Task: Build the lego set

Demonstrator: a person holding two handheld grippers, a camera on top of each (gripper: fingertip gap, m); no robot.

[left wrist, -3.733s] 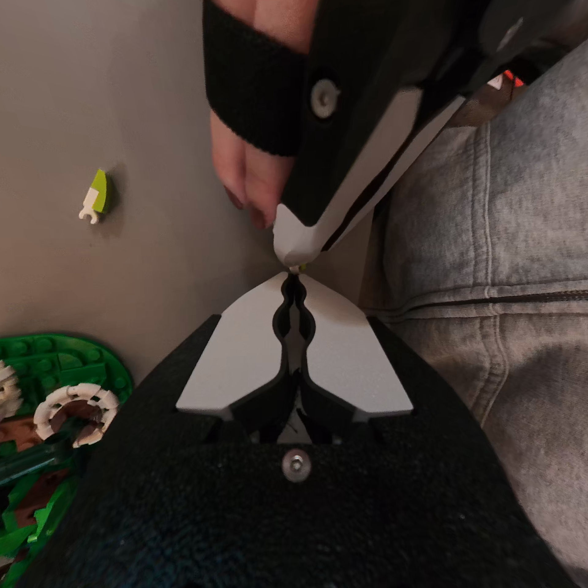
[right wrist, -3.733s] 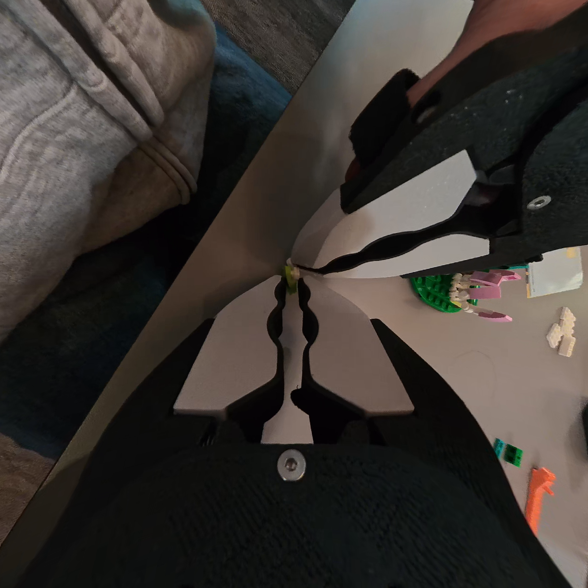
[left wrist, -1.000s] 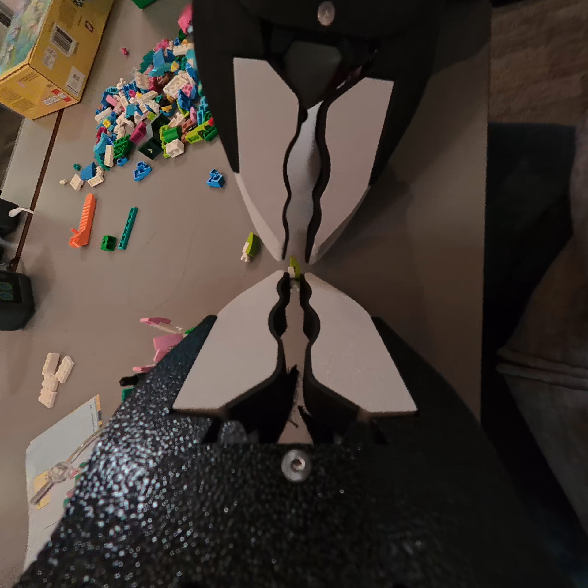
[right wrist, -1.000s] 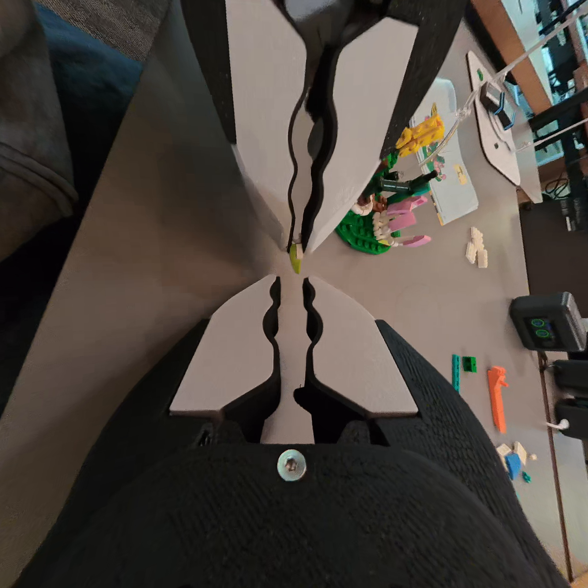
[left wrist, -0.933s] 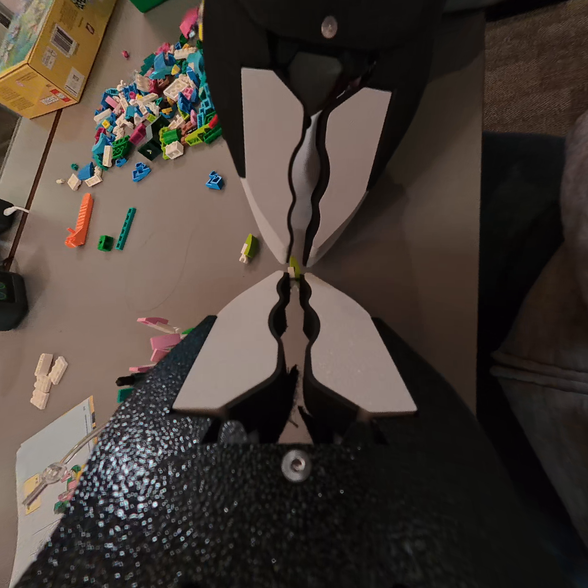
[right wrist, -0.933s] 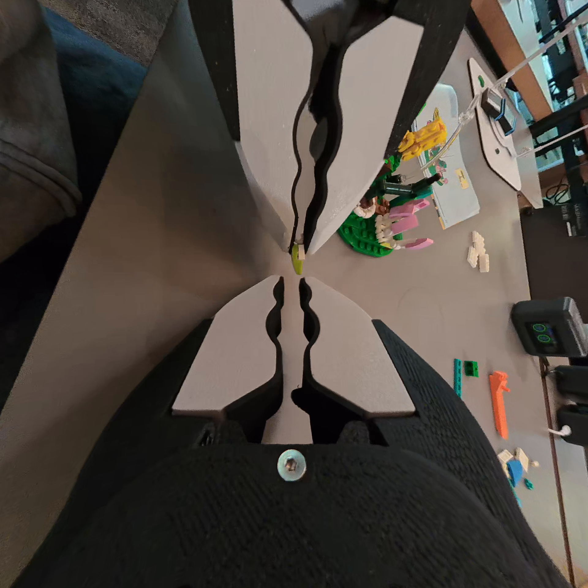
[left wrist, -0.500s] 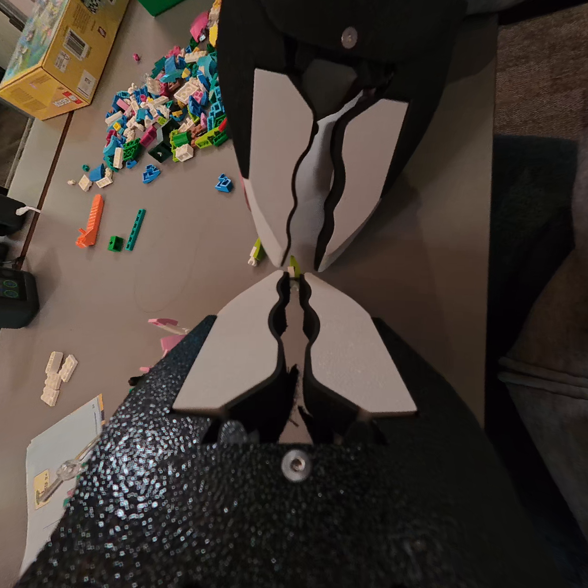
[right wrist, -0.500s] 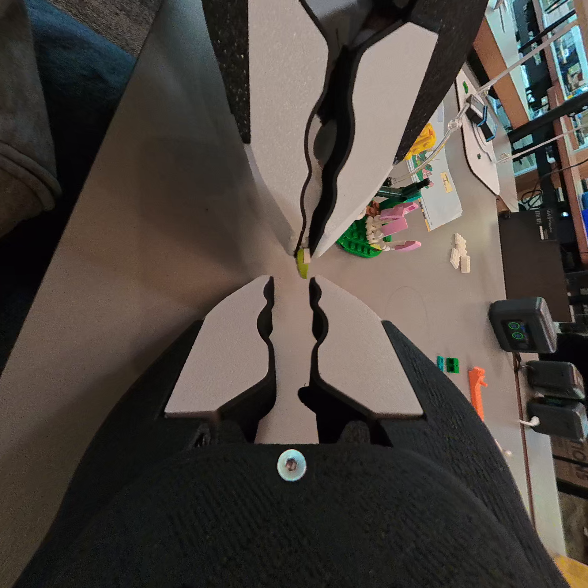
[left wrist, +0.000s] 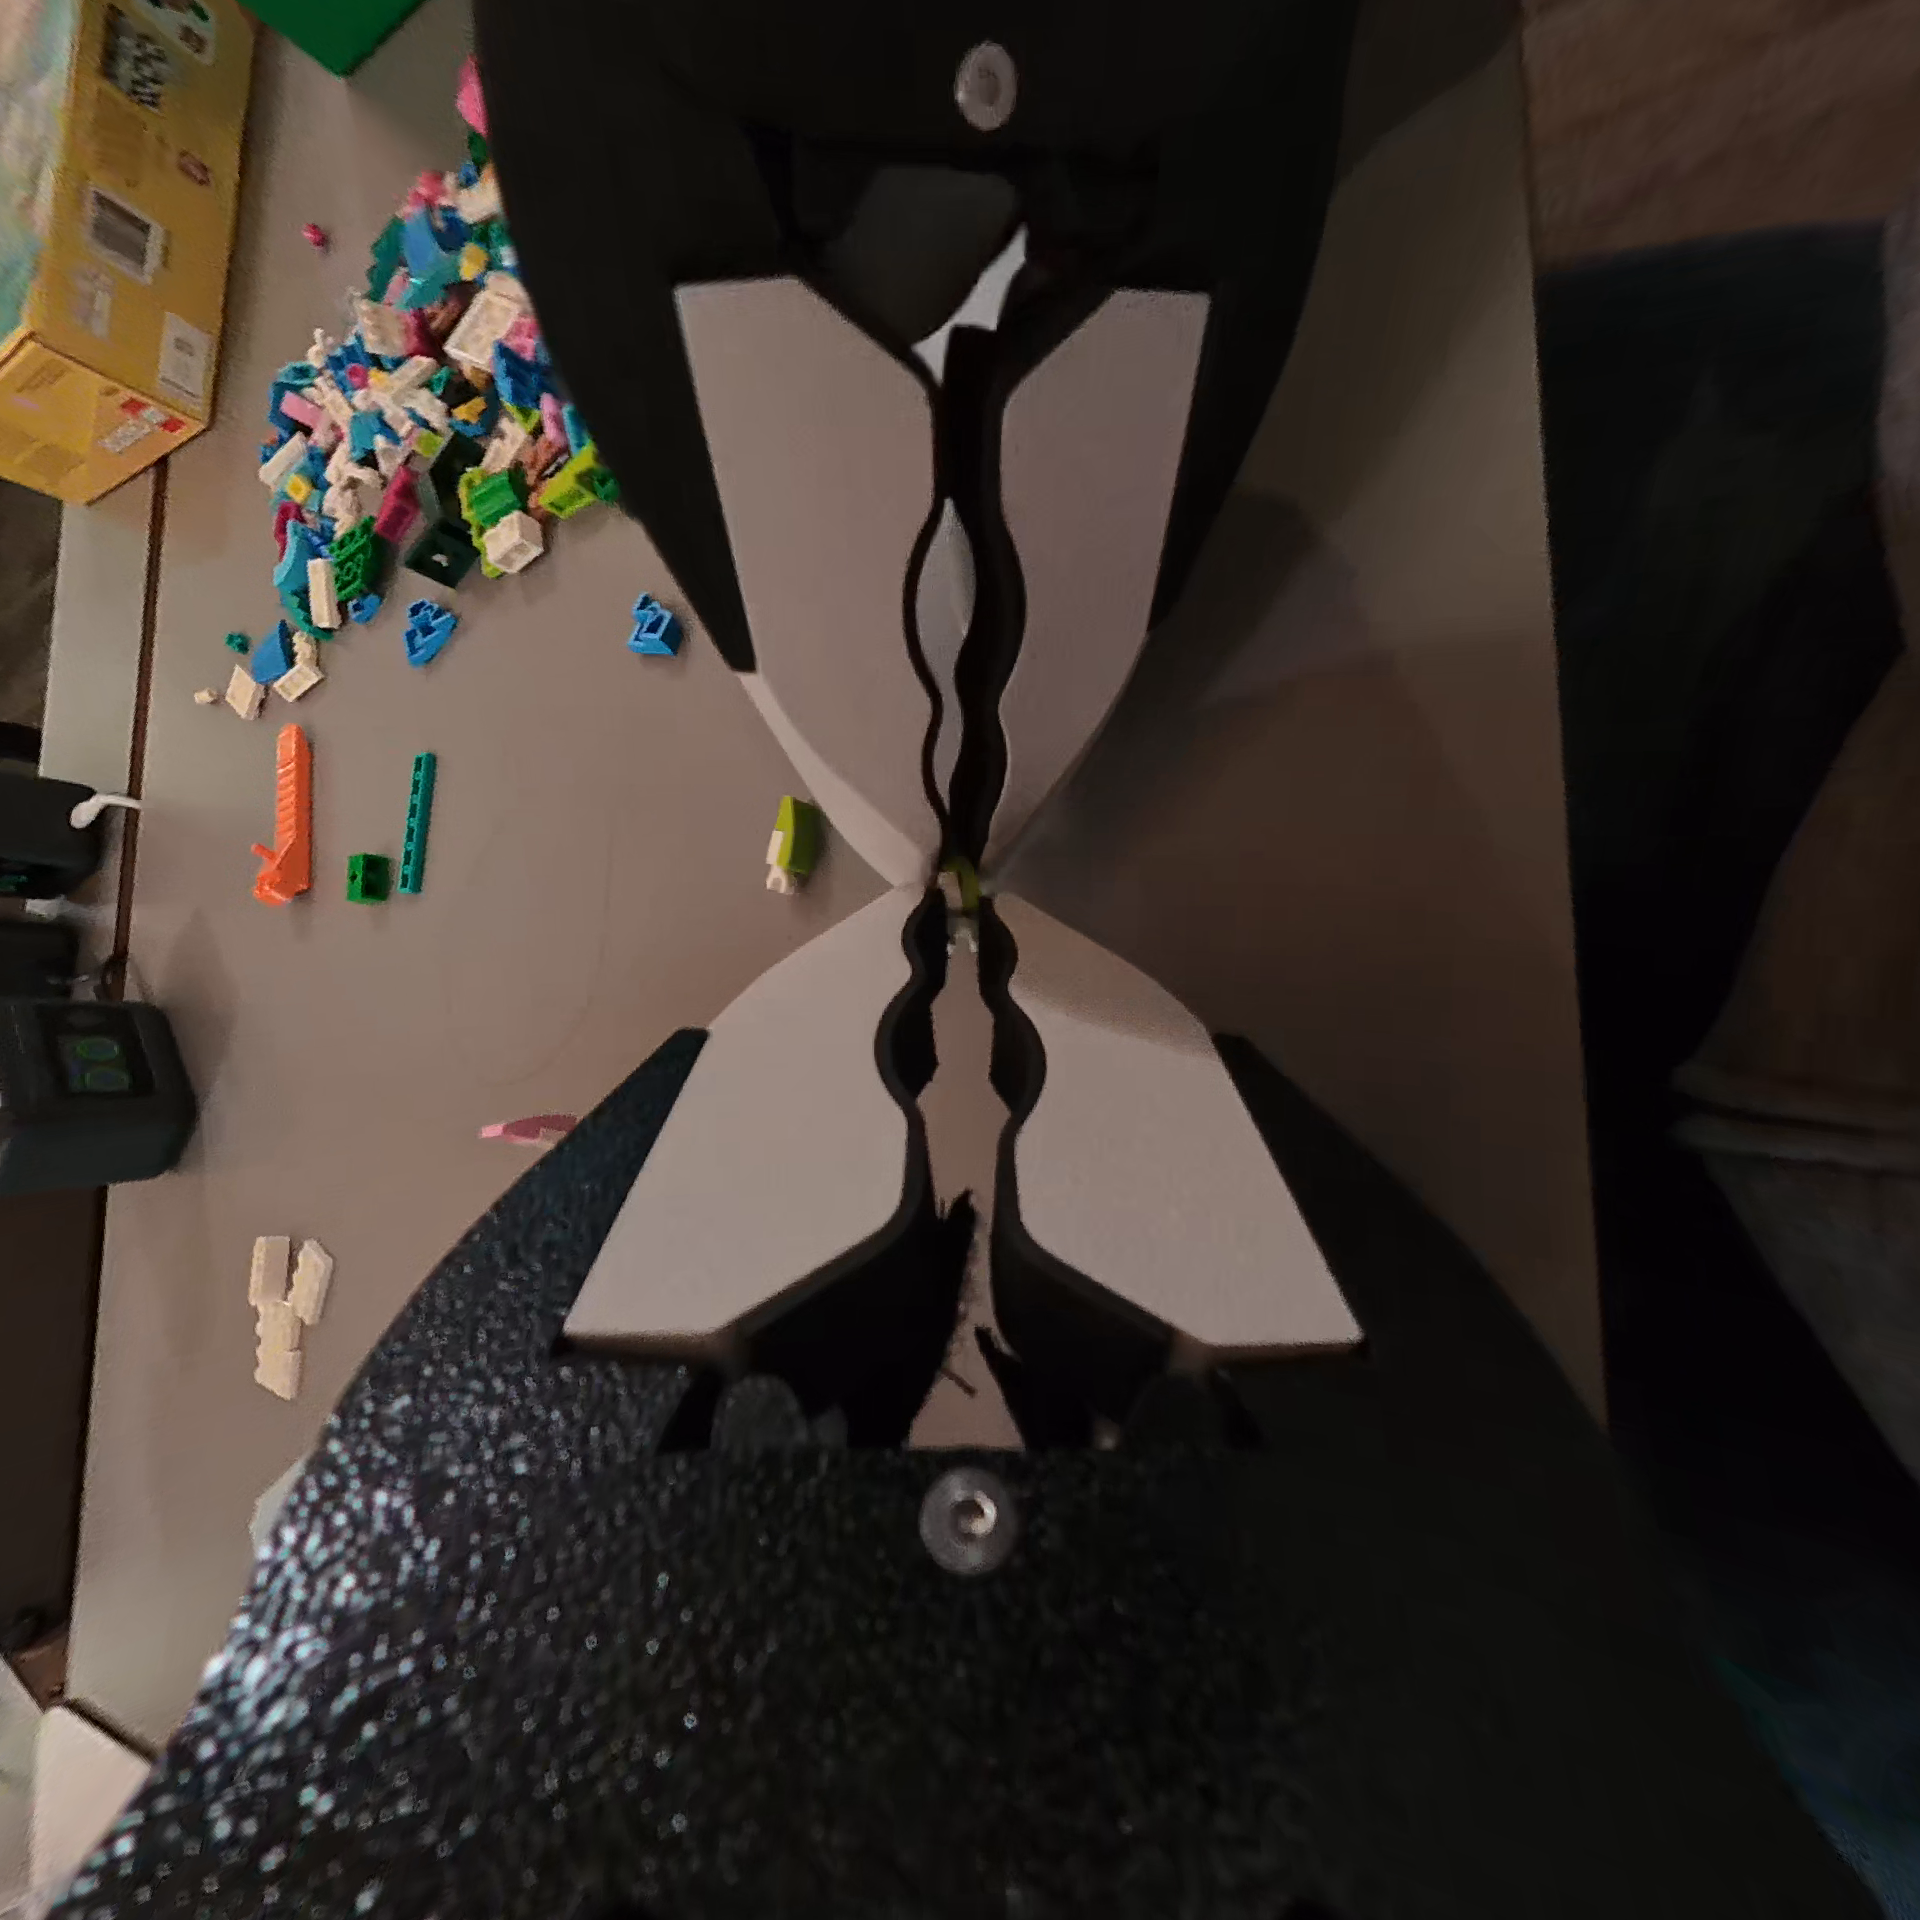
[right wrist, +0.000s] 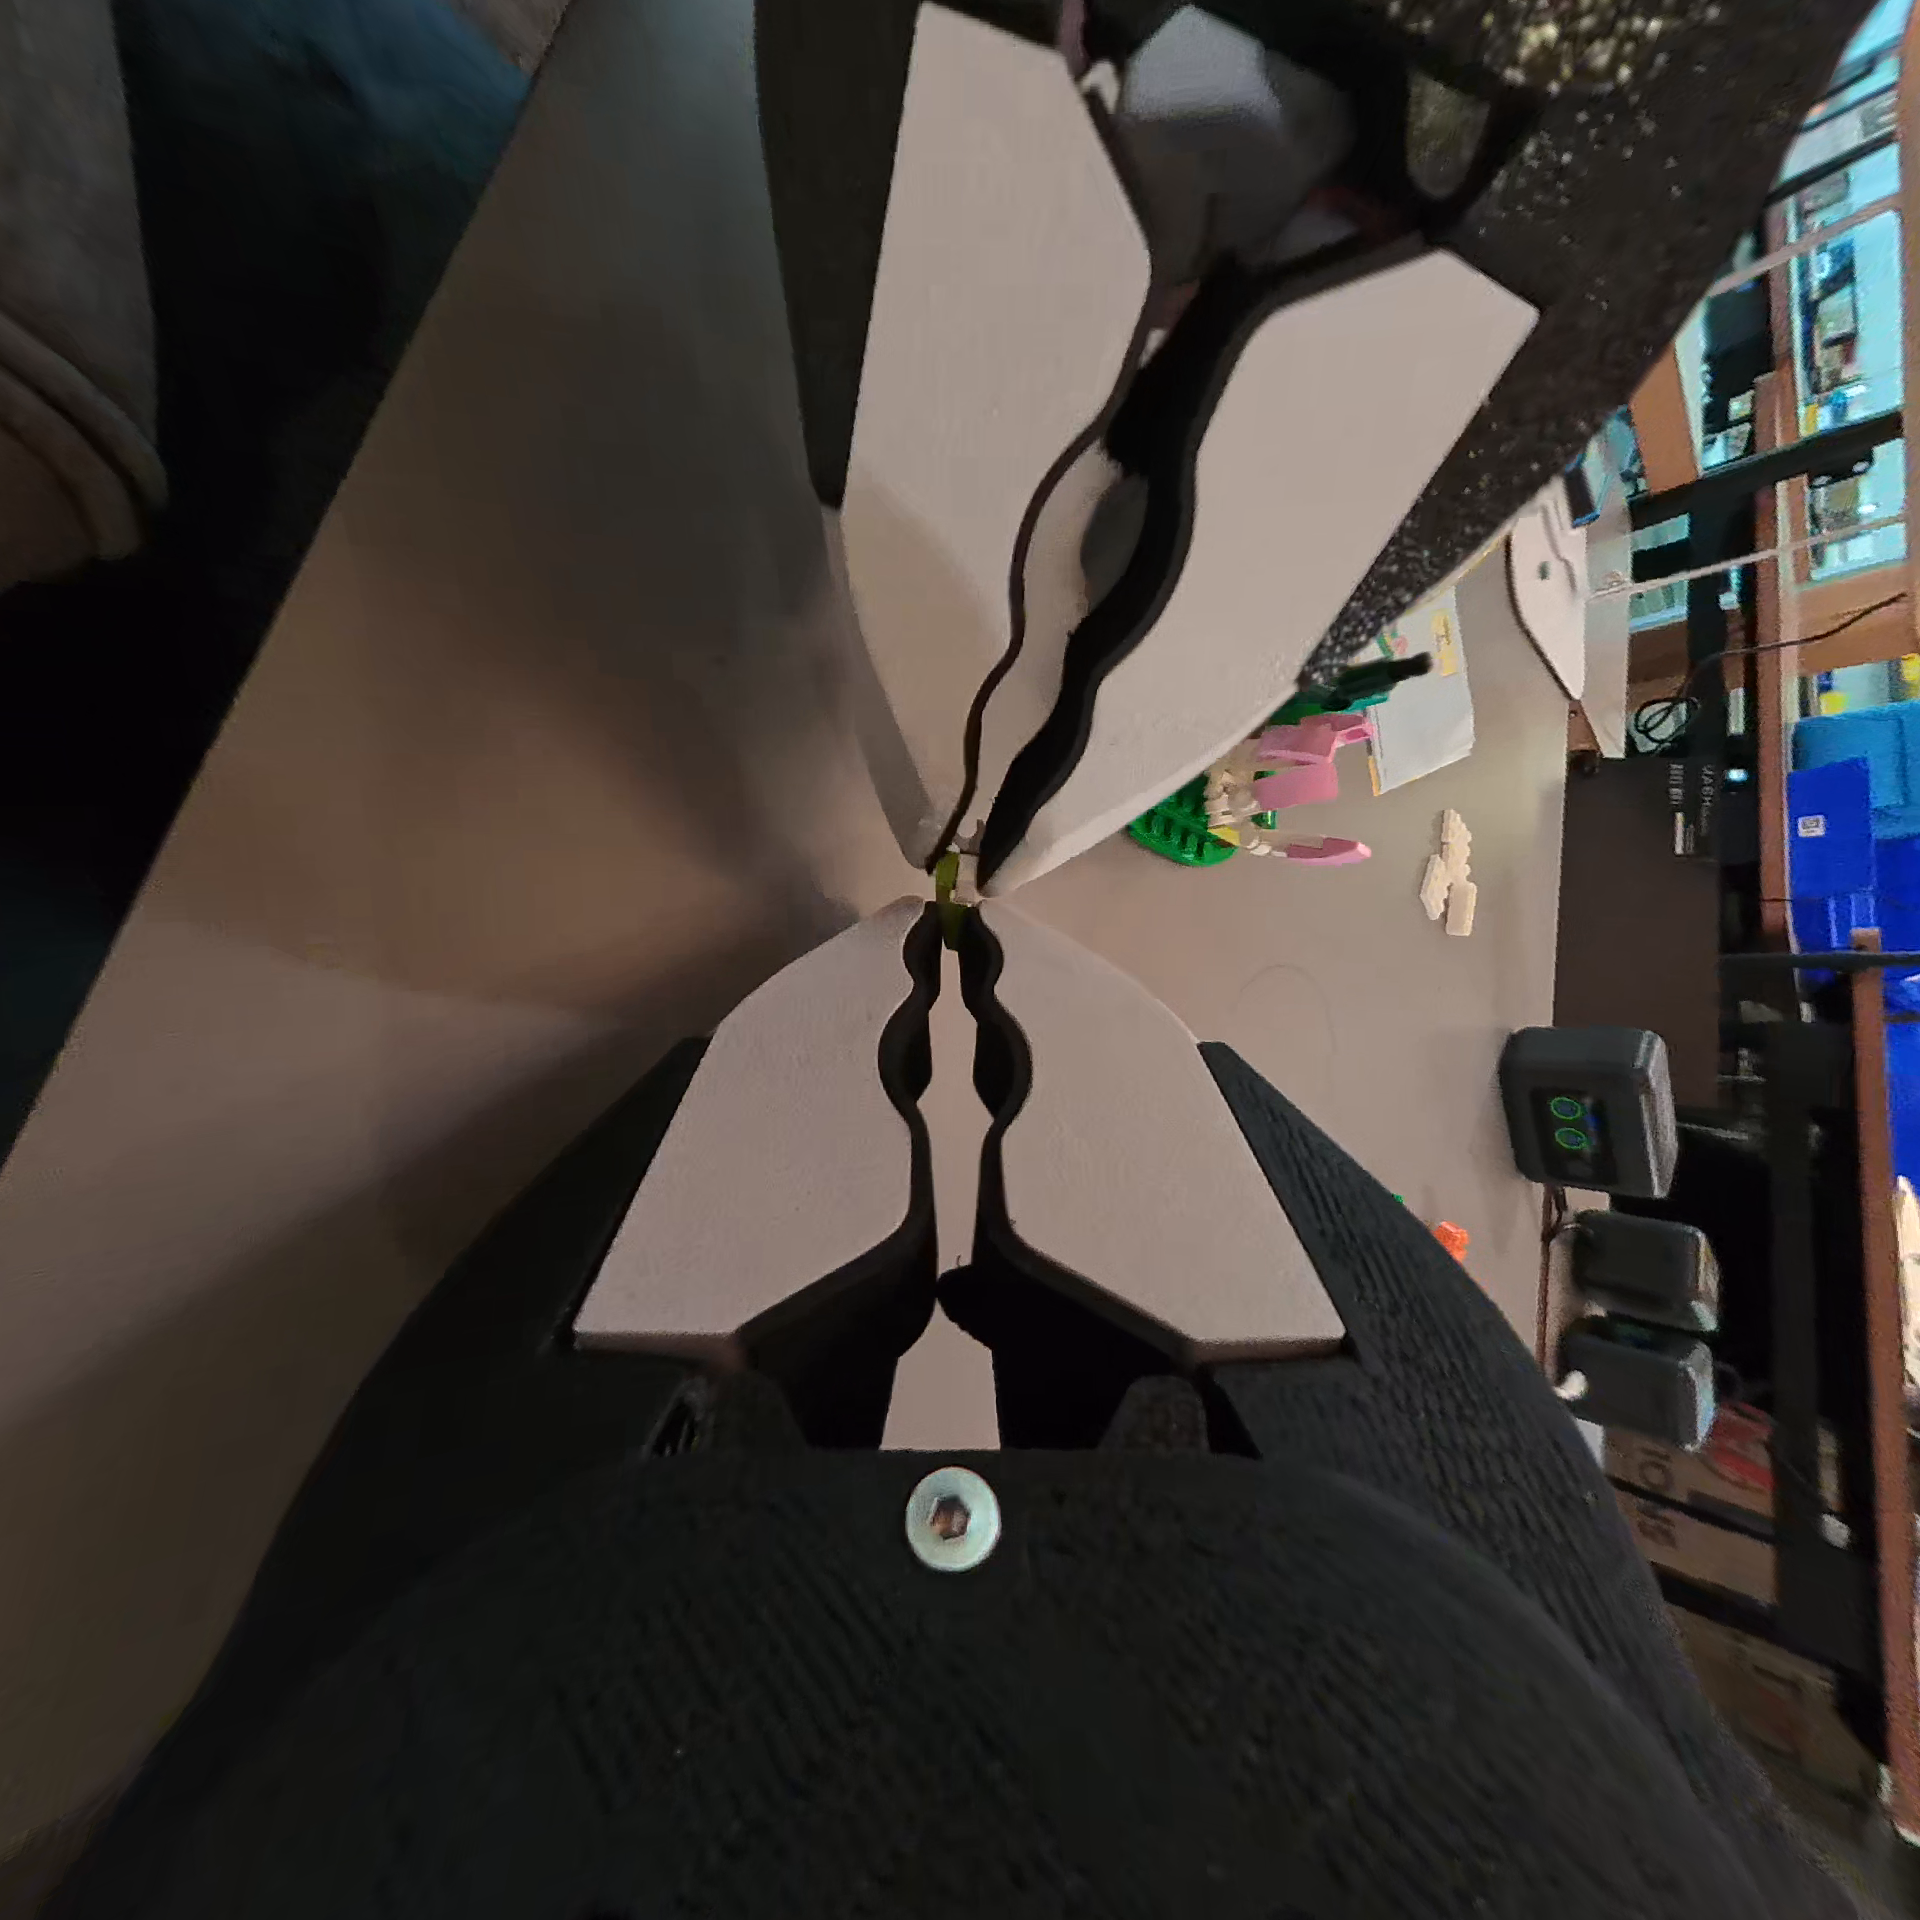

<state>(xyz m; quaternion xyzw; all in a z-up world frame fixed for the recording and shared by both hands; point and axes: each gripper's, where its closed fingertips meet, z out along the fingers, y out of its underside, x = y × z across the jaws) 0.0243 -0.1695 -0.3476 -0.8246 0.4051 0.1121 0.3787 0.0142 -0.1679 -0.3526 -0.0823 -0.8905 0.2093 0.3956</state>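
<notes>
My two grippers meet tip to tip above the grey table (left wrist: 582, 997). My left gripper (left wrist: 961, 927) is shut on a tiny white piece (left wrist: 961, 943) joined to a small lime-green piece (left wrist: 964, 885). My right gripper (left wrist: 964, 857) comes in from the top of the left wrist view and is shut on the lime piece. In the right wrist view my right gripper (right wrist: 951, 920) pinches the lime piece (right wrist: 945, 878), and the left gripper (right wrist: 961, 847) comes in from above. Most of the piece is hidden by the fingertips.
A pile of loose bricks (left wrist: 416, 416) and a yellow box (left wrist: 114, 239) lie far left. Nearer are an orange separator (left wrist: 286, 816), a teal bar (left wrist: 416, 821) and a lime-white piece (left wrist: 792, 842). A flower build on a green base (right wrist: 1184, 831) stands by a booklet (right wrist: 1423, 717). The table edge (left wrist: 1538, 727) is right. Left and right tips are no more than a few centimetres apart.
My right gripper has moved in onto the lime piece and its fingers have shut on it. My left gripper has kept its hold. Both have shifted slightly over the table.
</notes>
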